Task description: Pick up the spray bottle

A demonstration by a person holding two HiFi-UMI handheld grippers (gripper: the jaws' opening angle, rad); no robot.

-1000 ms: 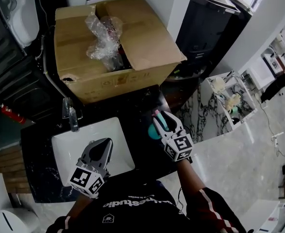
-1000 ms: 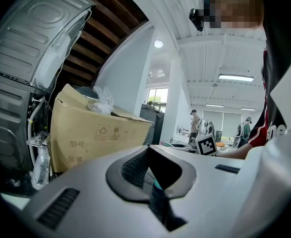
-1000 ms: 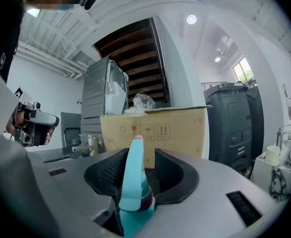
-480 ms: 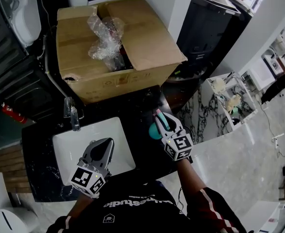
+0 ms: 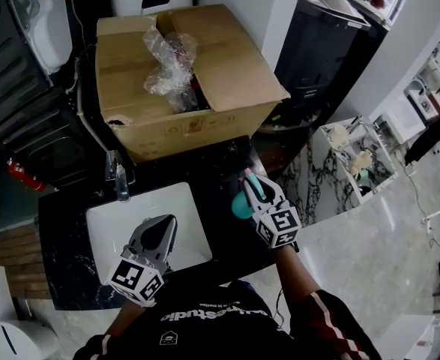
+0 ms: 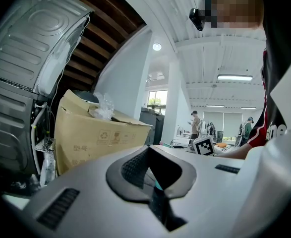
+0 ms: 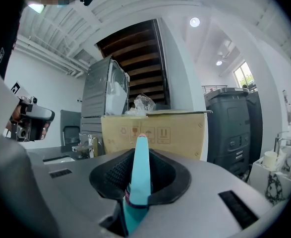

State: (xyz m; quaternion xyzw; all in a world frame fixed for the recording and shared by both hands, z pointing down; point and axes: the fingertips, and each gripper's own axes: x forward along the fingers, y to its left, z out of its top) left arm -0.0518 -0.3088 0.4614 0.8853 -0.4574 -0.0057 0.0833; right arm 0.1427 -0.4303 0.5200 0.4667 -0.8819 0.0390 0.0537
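The right tongs (image 7: pixel 141 175) have just been closing and now pinch the slim teal plastic spray bottle (image 7: pixel 139 155), which earlier stood loose between them; the left tongs (image 6: pixel 152 175) stay pressed together.

Head view looks steeply down; both gripper views share the cardboard box (image 5: pixel 227 62).

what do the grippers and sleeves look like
Both the left hand-held gripper and right hand-held gripper are light grey shells with dark ribbed pads, each carrying a white cube with black square markers. The right sleeve is black with red and white stripes.
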